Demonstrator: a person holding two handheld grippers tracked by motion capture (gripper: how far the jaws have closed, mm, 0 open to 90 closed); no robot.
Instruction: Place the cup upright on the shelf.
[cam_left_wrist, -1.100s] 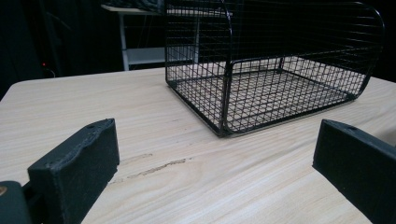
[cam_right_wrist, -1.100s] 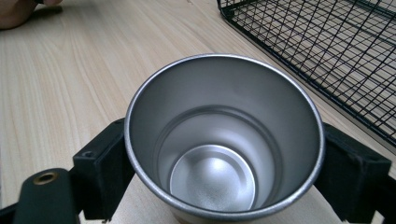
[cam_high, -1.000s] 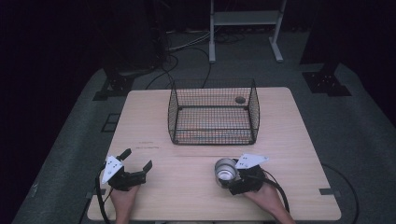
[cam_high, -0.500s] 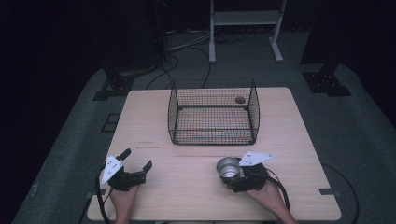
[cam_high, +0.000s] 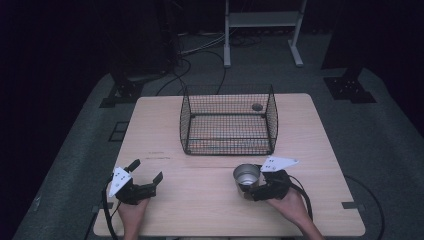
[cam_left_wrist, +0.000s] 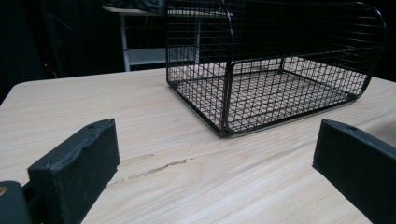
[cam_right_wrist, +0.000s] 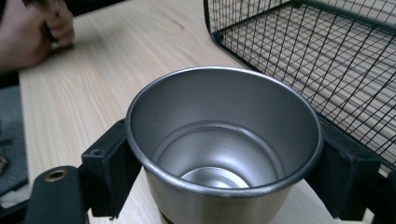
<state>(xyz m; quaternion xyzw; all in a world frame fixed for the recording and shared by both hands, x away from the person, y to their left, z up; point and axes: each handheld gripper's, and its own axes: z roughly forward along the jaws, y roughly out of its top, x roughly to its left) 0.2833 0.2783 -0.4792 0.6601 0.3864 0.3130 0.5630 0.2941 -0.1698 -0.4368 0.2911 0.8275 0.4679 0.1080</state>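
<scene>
Steel cup (cam_right_wrist: 224, 149), smooth and round, sits upright between your right gripper (cam_high: 257, 187) jaws, which have just been closing and now pinch its wall from both sides, likely for a lift toward the wire basket (cam_high: 229, 120) ahead. Your left gripper (cam_high: 145, 179) rests wide open, empty

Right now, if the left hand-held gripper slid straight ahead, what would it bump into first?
Probably the wire basket: the left hand-held gripper points at its near corner, with bare table between, though depth is hard to judge.
</scene>
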